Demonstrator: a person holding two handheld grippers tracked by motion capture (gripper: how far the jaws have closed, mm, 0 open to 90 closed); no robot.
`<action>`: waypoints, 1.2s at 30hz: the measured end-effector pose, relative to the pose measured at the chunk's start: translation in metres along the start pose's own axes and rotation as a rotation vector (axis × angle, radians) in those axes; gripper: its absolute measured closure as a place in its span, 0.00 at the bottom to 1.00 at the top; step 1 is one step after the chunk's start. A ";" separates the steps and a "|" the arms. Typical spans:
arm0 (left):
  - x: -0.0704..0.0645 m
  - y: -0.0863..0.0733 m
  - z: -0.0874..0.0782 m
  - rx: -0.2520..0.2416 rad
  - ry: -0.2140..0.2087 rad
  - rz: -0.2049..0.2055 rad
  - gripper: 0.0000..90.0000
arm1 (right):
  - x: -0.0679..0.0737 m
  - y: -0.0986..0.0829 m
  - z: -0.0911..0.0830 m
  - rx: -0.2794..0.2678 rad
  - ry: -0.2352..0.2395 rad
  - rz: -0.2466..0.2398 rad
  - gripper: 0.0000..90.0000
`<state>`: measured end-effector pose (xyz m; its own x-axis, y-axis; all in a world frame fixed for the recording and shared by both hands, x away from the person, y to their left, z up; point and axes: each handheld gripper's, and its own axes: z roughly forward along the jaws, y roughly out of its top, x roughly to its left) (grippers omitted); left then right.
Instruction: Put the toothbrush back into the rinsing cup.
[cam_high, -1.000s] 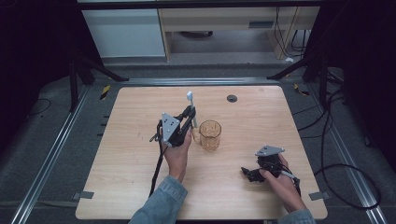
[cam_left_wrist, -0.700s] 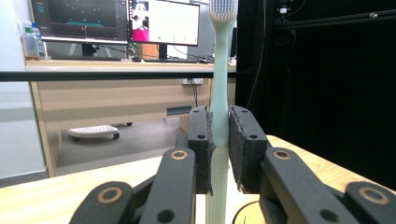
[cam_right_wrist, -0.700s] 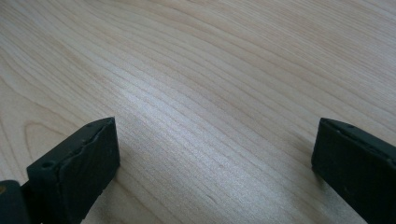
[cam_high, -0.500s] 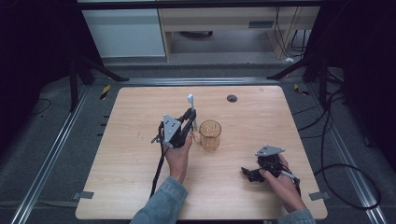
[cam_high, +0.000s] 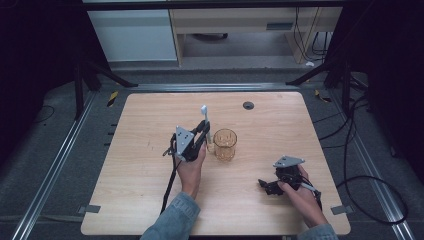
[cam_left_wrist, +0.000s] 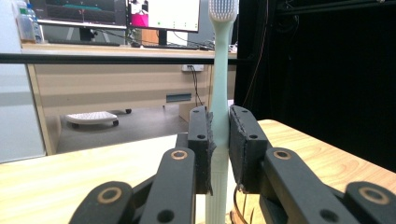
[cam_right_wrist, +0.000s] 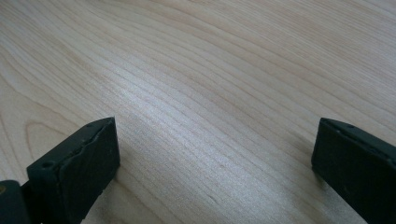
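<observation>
Where the high view looks down on the wooden table (cam_high: 125, 165), the left gripper (cam_high: 202, 134) is clamped on a pale toothbrush (cam_high: 205, 120), held upright with its bristle head at the top. An amber glass cup (cam_high: 225, 144) stands just beside the toothbrush, on its right, near the middle of the table. The right gripper (cam_high: 267, 186) rests low over the table's near right part, well apart from the cup, with a hand (cam_high: 300, 192) around it.

Along the left gripper (cam_left_wrist: 218, 140) in its own view, the two black pads press on the toothbrush (cam_left_wrist: 219, 84) handle from both sides; the brush stands vertical, its white bristles at the top edge.

Down the right gripper (cam_right_wrist: 215, 154) in its own view, the jaws stand wide apart with bare table (cam_right_wrist: 210, 84) wood grain between them.
</observation>
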<state>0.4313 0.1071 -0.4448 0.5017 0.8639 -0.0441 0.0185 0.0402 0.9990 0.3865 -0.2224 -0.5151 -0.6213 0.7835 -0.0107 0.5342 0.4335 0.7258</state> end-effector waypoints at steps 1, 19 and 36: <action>0.000 -0.001 0.000 0.005 0.000 0.003 0.87 | 0.000 0.000 0.000 0.000 0.000 0.000 0.01; 0.001 -0.012 -0.001 0.046 -0.003 0.011 0.87 | 0.000 0.000 0.000 0.000 0.001 0.000 0.01; 0.001 -0.020 0.002 0.085 -0.009 0.029 0.87 | 0.000 0.000 0.000 0.000 0.001 0.001 0.01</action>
<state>0.4329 0.1061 -0.4648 0.5107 0.8596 -0.0154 0.0771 -0.0279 0.9966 0.3866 -0.2224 -0.5151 -0.6214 0.7835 -0.0096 0.5347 0.4330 0.7257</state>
